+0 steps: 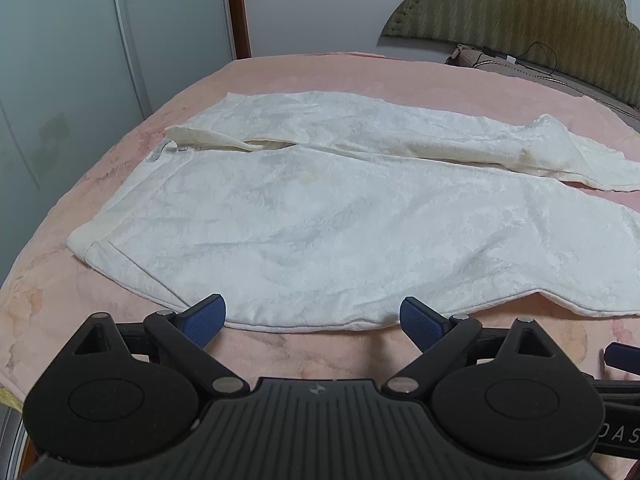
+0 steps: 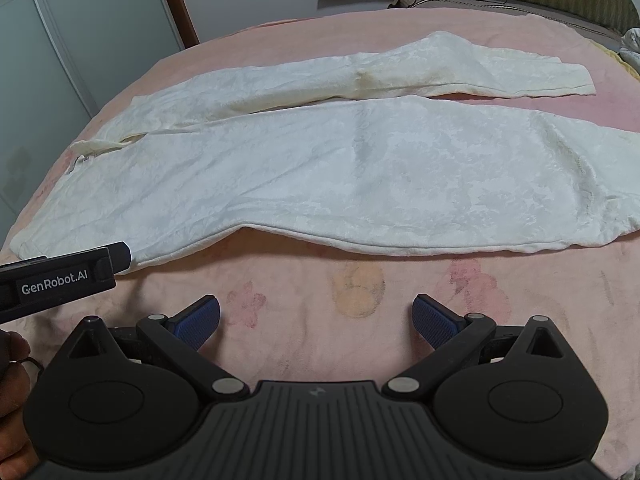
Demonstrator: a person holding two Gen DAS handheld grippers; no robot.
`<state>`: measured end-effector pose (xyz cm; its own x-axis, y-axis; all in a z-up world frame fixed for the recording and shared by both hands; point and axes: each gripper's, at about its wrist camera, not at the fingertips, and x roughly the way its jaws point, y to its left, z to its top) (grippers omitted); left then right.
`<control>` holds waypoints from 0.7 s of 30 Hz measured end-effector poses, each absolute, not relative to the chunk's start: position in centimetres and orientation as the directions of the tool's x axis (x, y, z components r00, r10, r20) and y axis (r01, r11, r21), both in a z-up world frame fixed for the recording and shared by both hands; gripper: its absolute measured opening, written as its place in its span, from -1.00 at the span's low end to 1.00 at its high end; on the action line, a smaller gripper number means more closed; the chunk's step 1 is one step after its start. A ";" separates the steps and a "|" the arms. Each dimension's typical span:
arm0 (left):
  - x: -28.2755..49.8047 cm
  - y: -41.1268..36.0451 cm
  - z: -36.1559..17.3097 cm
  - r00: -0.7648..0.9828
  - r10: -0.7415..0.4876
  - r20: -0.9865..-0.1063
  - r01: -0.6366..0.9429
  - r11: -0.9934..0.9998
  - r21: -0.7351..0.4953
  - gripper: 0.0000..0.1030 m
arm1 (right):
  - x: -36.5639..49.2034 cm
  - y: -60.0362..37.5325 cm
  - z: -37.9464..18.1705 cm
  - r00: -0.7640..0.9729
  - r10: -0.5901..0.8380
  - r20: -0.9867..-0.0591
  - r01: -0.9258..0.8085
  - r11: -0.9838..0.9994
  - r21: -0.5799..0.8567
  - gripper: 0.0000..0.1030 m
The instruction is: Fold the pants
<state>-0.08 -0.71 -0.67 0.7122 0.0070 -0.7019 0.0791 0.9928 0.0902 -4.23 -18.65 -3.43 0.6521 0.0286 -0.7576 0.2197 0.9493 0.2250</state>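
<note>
Bedspread (image 2: 400,292), pink and flowered, carries your white pants (image 2: 320,172), spread flat with waist to the left and both legs running right. Your left gripper (image 1: 312,316) hangs wide apart at the pants' near hem; your right gripper (image 2: 316,316) gapes wide over bare pink cloth.

"genrobot.ai" reads in white letters on the black body of the left gripper (image 2: 64,276), which juts in at the left edge of the right wrist view. in the left wrist view, white letters "oas" show on a black part (image 1: 622,436) at the right edge, cut off by the frame.
</note>
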 end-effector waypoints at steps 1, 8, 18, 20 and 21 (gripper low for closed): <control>-0.1 -0.7 -0.7 0.712 0.007 -0.702 0.079 0.993 0.090 0.86 | -4.2 -18.6 -3.4 0.652 0.029 -0.758 0.220 0.949 0.225 1.00; -0.1 -0.7 -0.8 0.711 0.005 -0.703 0.081 0.993 0.089 0.86 | -4.2 -18.6 -3.4 0.651 0.032 -0.759 0.216 0.950 0.225 1.00; -0.1 -0.7 -0.8 0.710 0.001 -0.704 0.087 0.992 0.089 0.86 | -4.1 -18.5 -3.3 0.649 0.036 -0.760 0.212 0.951 0.227 1.00; -0.1 -0.7 -0.8 0.709 0.001 -0.705 0.087 0.992 0.089 0.86 | -4.1 -18.5 -3.3 0.649 0.038 -0.760 0.211 0.951 0.228 1.00; -0.1 -0.7 -0.8 0.708 0.001 -0.706 0.087 0.992 0.088 0.86 | -4.1 -18.5 -3.3 0.649 0.038 -0.760 0.211 0.951 0.227 1.00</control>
<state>-0.11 -0.66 -0.85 0.7083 0.0007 -0.7059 0.0871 0.9923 0.0883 -4.09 -18.47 -3.31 0.6488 0.0378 -0.7600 0.2110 0.9507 0.2274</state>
